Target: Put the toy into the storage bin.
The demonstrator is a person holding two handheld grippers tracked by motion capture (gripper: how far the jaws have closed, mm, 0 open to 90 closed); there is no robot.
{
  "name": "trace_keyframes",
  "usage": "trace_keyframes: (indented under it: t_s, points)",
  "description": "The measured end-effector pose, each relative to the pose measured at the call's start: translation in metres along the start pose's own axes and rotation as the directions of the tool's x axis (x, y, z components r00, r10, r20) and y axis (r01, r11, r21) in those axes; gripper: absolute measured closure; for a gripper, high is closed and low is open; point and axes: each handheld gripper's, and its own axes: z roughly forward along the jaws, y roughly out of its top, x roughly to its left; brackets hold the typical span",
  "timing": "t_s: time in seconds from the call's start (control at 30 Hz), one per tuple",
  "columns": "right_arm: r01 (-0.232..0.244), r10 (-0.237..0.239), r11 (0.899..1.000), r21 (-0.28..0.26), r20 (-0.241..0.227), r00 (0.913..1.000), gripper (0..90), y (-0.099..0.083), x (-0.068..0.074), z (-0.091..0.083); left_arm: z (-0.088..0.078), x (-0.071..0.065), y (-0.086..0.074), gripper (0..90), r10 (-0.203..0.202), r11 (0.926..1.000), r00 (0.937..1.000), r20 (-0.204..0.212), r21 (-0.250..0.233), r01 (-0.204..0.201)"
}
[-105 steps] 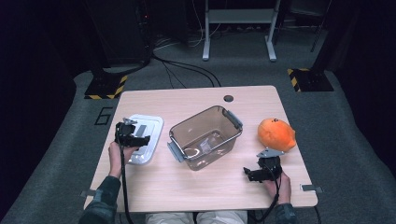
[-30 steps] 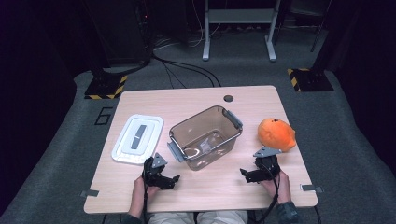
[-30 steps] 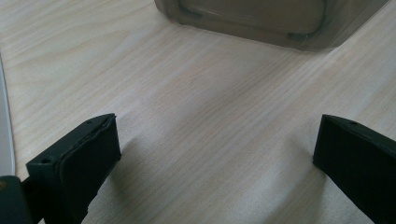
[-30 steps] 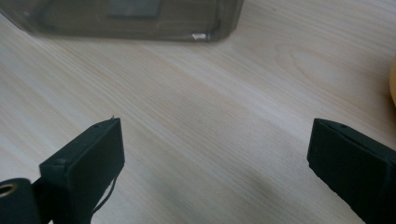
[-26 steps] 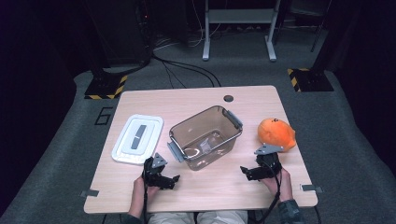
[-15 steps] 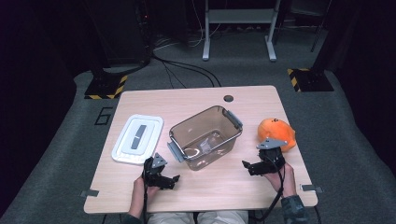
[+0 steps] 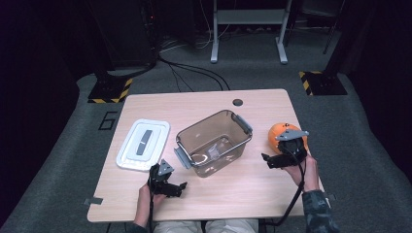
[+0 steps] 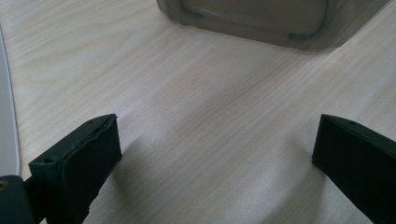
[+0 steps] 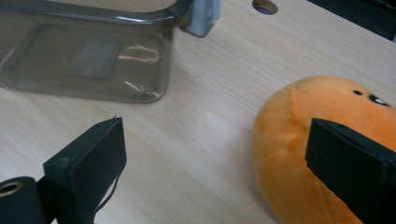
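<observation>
So the right tongs (image 7: pixel 272 161) have crept up to the orange plush (image 7: pixel 281 136) over the last second. They were hanging back on the desk (image 7: pixel 252 187) before; now one jaw sits right in front of the toy and the other is out over bare wood, wide apart, nothing gripped yet. The plush is still on the desk's right side, just beside the clear bin (image 7: pixel 214 143), which is empty. The left tongs (image 7: pixel 174 188) have dropped back from the white lid (image 7: pixel 143 144) to the near edge and sit there, also spread wide with nothing between them. My guess: lid's off and parked, next up is grabbing the plush and dropping it in the bin.
</observation>
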Motion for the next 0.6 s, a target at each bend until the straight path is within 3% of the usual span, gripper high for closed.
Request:
trace_keyframes:
  t_s: [0.37,0.4,0.6]
  points:
    - [0.014,-0.019,0.999,0.051,0.089,0.9958,8.1,0.012,-0.028,0.004,0.001,0.0,0.0,1.0,-0.006,1.0,1.0,0.002,-0.007,0.006]
    - [0.004,-0.012,0.997,0.075,0.105,0.9944,9.2,0.012,-0.036,0.01,0.001,0.0,0.0,1.0,-0.003,1.0,1.0,0.002,-0.006,0.003]
    - [0.007,-0.03,0.988,0.156,0.147,0.9886,14.0,0.008,-0.048,0.029,0.0,0.0,0.0,1.0,0.0,1.0,1.0,0.0,0.0,0.0]
